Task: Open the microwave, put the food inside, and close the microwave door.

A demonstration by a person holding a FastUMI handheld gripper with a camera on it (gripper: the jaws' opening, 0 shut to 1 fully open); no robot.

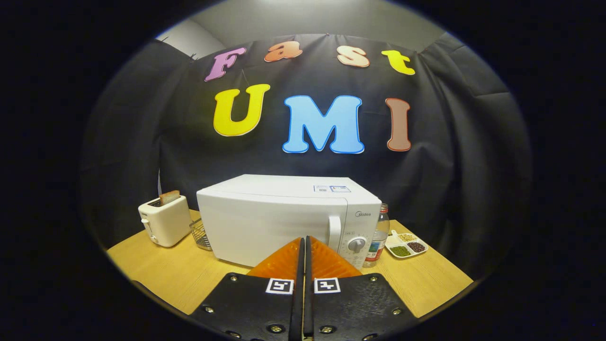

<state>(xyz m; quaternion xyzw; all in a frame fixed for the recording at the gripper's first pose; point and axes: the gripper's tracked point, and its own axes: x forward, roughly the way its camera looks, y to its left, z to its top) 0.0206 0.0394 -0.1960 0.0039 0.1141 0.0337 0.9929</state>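
The gripper (304, 246) hangs with its fingers pressed together on nothing, aimed at the closed microwave (284, 218), whose handle (334, 232) faces it for pulling.

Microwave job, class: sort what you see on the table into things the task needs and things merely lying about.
Needed:
microwave, door shut
door handle
hand-held gripper, fingers together, empty, short of the door
divided dish of beans, probably the food

Lying about:
toaster with bread
wire basket
bottle
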